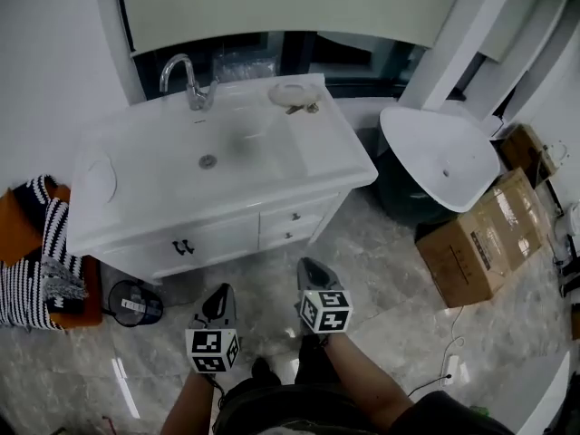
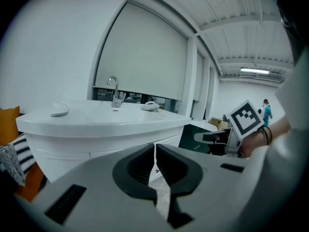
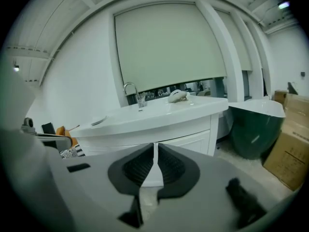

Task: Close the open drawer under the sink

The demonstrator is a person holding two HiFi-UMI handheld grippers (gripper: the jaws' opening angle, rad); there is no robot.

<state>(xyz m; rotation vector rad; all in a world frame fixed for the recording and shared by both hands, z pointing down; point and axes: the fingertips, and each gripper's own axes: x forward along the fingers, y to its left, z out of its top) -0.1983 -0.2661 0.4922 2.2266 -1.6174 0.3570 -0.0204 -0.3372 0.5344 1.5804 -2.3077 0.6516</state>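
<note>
The grey left gripper [image 1: 221,297] and right gripper [image 1: 312,272] hover well apart from the white ceramic sink [image 1: 245,148], jaws together, empty. The two white knobbed drawers [image 1: 292,226] beneath it look flush. Any remaining gap wants a straight, square push.

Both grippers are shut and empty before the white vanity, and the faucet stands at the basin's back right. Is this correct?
Not quite. The head view shows the faucet at the back left of the basin; the soap dish is at the back right. The rest holds: left gripper and right gripper are shut and empty before the white vanity.
</note>
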